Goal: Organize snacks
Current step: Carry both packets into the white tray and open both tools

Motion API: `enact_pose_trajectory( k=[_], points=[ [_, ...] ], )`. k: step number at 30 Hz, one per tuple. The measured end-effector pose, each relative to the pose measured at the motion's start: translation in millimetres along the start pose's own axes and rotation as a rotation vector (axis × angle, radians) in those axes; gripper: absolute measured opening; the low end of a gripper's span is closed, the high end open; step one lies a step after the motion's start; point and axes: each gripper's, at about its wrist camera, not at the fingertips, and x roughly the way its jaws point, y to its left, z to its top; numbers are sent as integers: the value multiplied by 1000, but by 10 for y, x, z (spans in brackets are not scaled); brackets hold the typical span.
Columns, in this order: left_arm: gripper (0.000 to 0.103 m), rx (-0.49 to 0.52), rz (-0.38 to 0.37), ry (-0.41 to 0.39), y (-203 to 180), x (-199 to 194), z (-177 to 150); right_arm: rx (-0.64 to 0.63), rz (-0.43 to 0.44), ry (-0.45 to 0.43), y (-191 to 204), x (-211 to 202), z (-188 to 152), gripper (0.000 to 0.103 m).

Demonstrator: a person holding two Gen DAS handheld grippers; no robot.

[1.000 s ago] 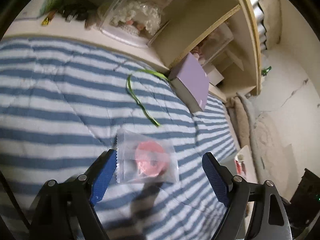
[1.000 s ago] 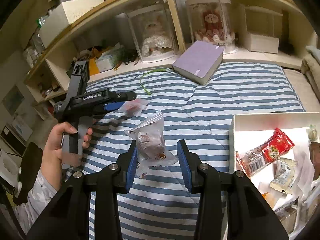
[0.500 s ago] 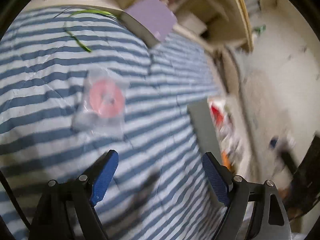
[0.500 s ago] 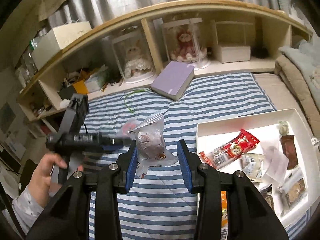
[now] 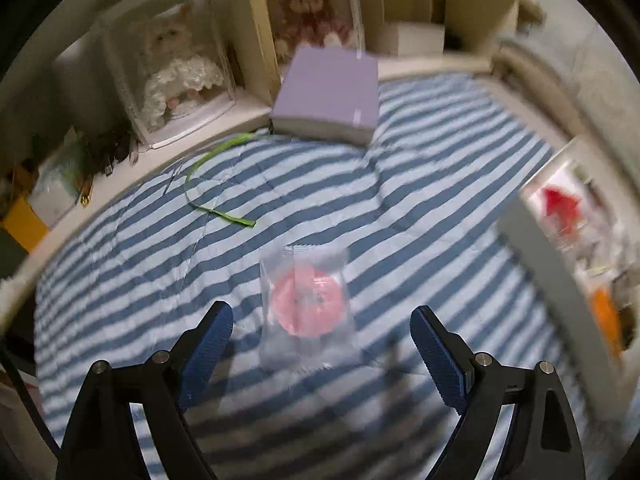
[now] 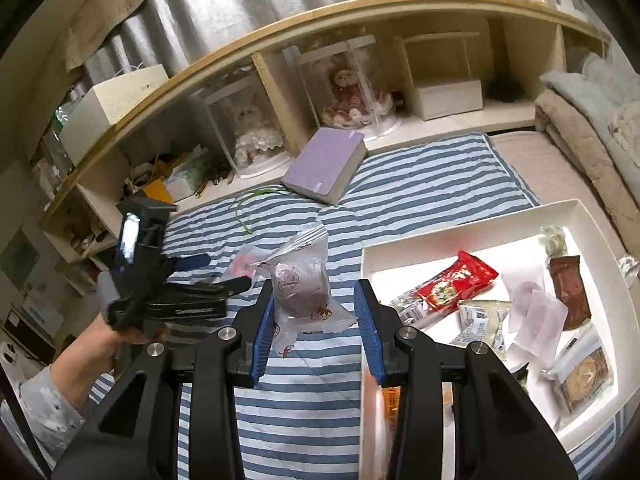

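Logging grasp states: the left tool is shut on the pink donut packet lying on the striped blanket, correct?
Not quite. The left tool is open; its fingers straddle the pink donut packet without touching it. The packet does lie on the striped blanket, as the left wrist view shows.

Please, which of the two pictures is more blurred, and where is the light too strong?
Left wrist view: motion blur, worst at the white tray on the right; the pink snack packet between the open tongs is soft. Right wrist view: mostly sharp, but the tray floor is overexposed and the shelf bows from fisheye distortion.
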Motion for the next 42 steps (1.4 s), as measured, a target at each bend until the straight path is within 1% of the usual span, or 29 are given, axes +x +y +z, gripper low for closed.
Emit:
enact_pose_trajectory(
  k=[2,3,5,6,8,10,13,17,22,25,27,31,36,42],
  points=[
    [76,9,22,33,-70,168,45,-2,-9,-7,-40,-47,23,39],
    [73,-1,25,44,-50,210,48,0,-11,-11,-61,-66,30,39],
    [54,-49,10,49,-35,301,35,5,-17,-22,-113,-125,64,39],
    [52,-80,-5,47,5,302,35,5,-19,-26,-132,-148,71,39],
    [50,-129,-43,44,76,305,29,-1,-33,-35,-179,-214,98,39],
    [48,-149,-52,34,126,278,53,2,-42,-44,-224,-262,135,39],
    [48,-179,-66,-2,147,110,101,10,-58,-59,-345,-366,180,39],
    [48,-160,-95,-77,0,-314,162,34,-75,-89,-534,-529,248,39],
    [48,-121,-179,-169,-429,-861,271,59,-125,-133,-748,-779,334,39],
    [48,-76,-239,-191,-775,-1063,351,90,-135,-149,-919,-894,363,39],
    [48,-51,-276,-196,-974,-1129,399,117,-138,-154,-1042,-939,358,39],
    [48,-12,-347,-184,-1411,-1106,536,149,-180,-148,-1282,-968,337,39],
    [48,20,-445,-131,-1894,-828,690,190,-216,-133,-1569,-956,266,39],
    [48,9,-524,-54,-2329,-355,922,254,-223,-102,-1963,-861,179,39]
  ],
)
